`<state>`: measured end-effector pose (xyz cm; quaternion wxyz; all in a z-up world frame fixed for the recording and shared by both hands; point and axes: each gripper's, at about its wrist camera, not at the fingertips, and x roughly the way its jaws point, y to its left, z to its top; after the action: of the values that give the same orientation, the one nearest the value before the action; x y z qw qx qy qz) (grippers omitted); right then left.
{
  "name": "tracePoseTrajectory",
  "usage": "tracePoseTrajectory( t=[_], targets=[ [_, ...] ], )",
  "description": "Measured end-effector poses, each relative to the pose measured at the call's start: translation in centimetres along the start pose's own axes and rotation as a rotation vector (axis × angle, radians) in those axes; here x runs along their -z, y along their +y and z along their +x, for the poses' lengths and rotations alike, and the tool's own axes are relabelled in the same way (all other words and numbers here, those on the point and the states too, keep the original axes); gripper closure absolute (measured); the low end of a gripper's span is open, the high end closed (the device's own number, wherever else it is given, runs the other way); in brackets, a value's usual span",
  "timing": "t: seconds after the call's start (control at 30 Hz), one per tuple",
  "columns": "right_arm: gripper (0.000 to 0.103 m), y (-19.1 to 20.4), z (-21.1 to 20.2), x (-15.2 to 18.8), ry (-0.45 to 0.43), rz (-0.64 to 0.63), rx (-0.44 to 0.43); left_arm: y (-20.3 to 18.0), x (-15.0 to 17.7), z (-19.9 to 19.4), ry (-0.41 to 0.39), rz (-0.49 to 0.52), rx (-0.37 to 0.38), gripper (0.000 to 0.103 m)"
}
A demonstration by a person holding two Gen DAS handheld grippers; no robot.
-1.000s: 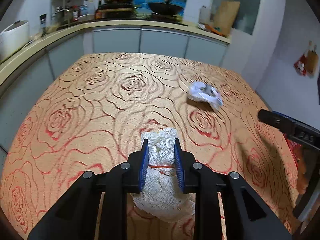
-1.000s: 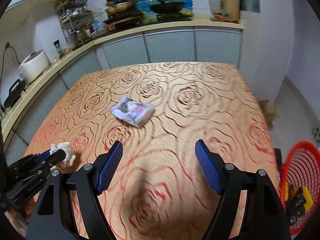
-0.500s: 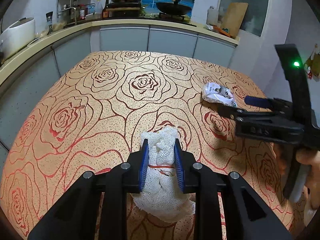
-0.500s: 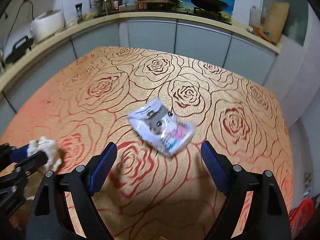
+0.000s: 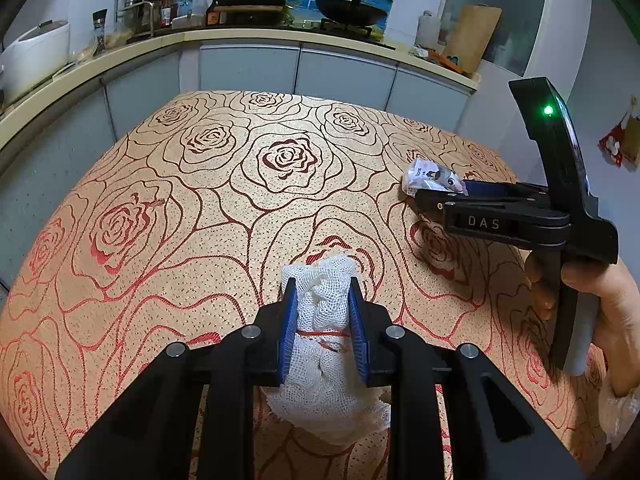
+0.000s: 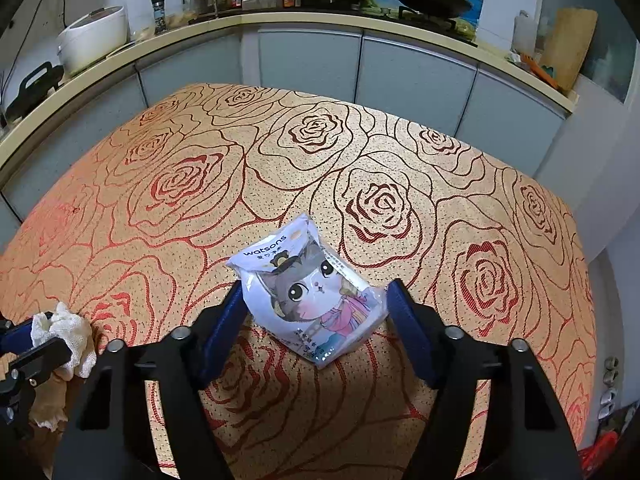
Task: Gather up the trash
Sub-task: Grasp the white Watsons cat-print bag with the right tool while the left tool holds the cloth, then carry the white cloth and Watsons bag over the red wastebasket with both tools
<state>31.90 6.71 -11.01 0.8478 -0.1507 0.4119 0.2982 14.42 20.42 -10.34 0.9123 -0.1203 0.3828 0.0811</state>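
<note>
Right wrist view: the right gripper (image 6: 316, 312) is tilted down over a rose-patterned tablecloth (image 6: 320, 152), and its blue pads (image 6: 222, 330) are closing around a white Watsons tissue pack (image 6: 310, 294) printed with a cartoon cat. The pack lies on the cloth between the two fingers; the left pad seems to be at the pack's edge, though contact is hard to judge from this angle, and the right pad sits just beside its other corner.

In the left wrist view, the left gripper (image 5: 323, 320) is clamped narrowly on a bundle of white gauze cloth (image 5: 326, 344) tied with a thin red band, the bundle hanging out below the pads above the near part of the table. To its right, a person's hand (image 5: 600, 312) holds the handle of the other gripper, whose green light glows. Behind the table runs a kitchen counter (image 5: 240, 36) with a wok (image 5: 352, 8) and a white rice cooker (image 5: 32, 56).
</note>
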Motion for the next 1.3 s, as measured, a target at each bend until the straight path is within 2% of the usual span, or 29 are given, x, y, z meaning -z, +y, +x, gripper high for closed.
tracePoseTrajectory(
  t=[0.23,0.43,0.93,1.3],
  targets=[
    [0.053,-0.1,-0.8,0.9,0.002,0.025,0.004,-0.4,0.1,-0.1,-0.006,0.014,-0.012,0.08],
    [0.059,-0.4,-2.5,2.4,0.001,0.08,-0.002,-0.2,0.2,-0.2,-0.006,0.001,-0.015,0.08],
    [0.06,-1.6,-11.2,8.4,-0.099,0.277,-0.023,-2.5,0.3,-1.8,-0.046,0.052,-0.032,0.08],
    [0.06,-4.7,-17.8,10.6,-0.202,0.38,0.049,-6.0,-2.3,-5.3,-0.128,0.118,-0.004,0.08]
  ],
)
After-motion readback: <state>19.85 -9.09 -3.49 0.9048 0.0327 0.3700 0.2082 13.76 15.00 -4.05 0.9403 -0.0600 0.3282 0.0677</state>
